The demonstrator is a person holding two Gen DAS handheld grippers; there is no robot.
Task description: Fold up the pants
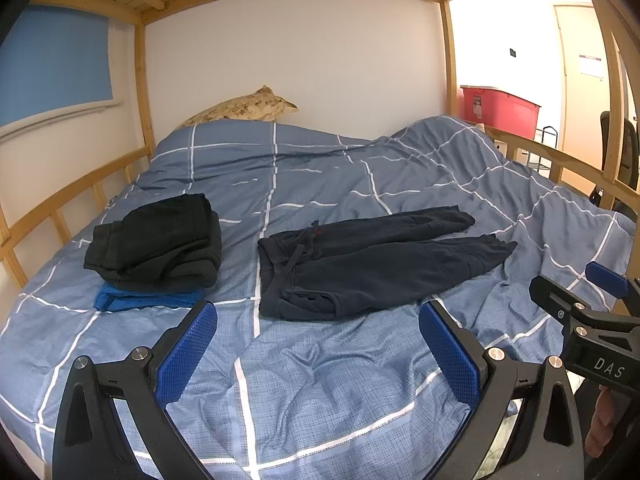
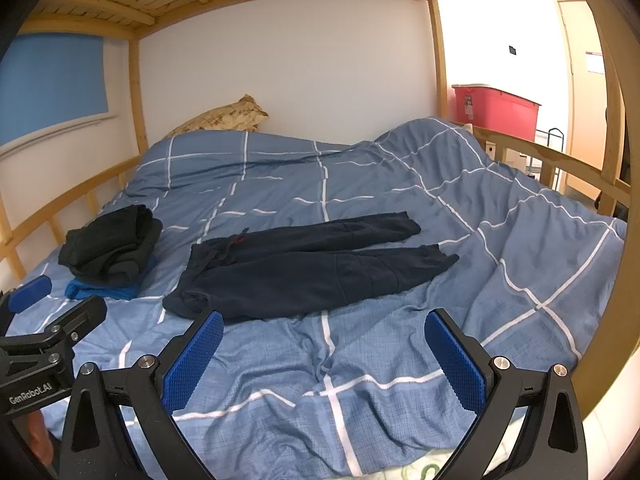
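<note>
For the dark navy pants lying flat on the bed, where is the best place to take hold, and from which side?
Probably the waistband end of the navy pants, coming in from the near edge of the bed. They lie flat across the duvet, waist to the left, legs side by side to the right. The left gripper is open just short of the waist; the right gripper could take the cuffs.

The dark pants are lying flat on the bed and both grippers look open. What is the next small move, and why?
Probably bring the right gripper forward to the cuffs of the navy pants. The pants lie spread out and unfolded on the blue duvet, legs to the right, and both the right gripper and the left gripper are open, empty and short of the pants.
</note>
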